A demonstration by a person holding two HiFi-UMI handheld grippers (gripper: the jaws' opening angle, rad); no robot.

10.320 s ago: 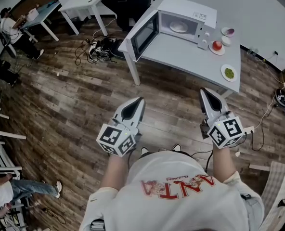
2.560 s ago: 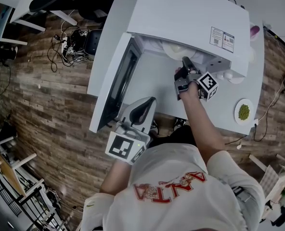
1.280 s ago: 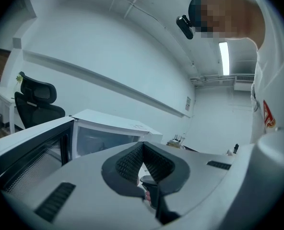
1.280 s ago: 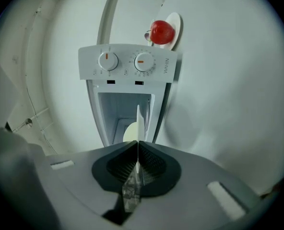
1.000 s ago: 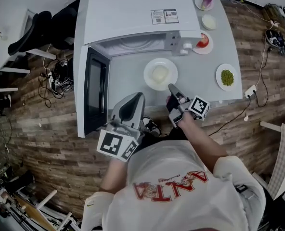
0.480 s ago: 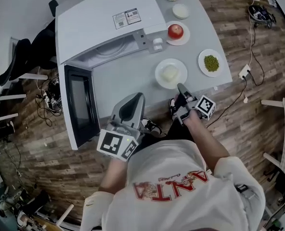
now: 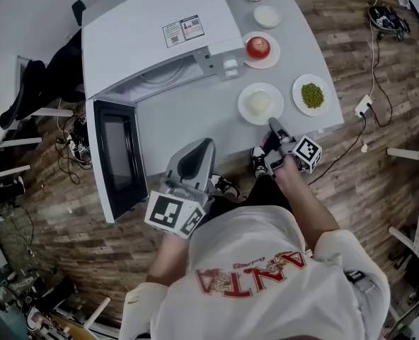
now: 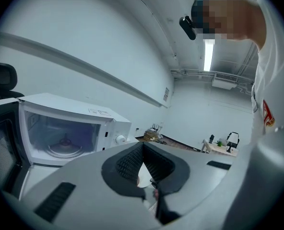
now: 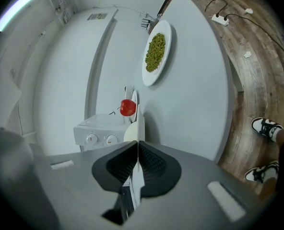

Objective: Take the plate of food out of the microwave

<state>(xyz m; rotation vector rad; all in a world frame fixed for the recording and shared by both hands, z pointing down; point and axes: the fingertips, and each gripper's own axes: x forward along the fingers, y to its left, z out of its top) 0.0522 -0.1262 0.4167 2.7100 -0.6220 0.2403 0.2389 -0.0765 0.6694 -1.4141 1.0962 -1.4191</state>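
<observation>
The microwave (image 7: 153,30) stands open, its cavity bare. On or just above the surface (image 7: 188,119) is the plate of food (image 7: 260,103). It is probably stiff, breakable and slick, best held by its near rim, where the right gripper (image 7: 272,122) is clamped. The left gripper (image 7: 207,144) is closed and empty.

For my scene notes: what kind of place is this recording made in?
Probably an office or lab workspace, not a home kitchen: the microwave stands on a plain grey table, with a black office chair and loose cables on the wooden floor.
</observation>
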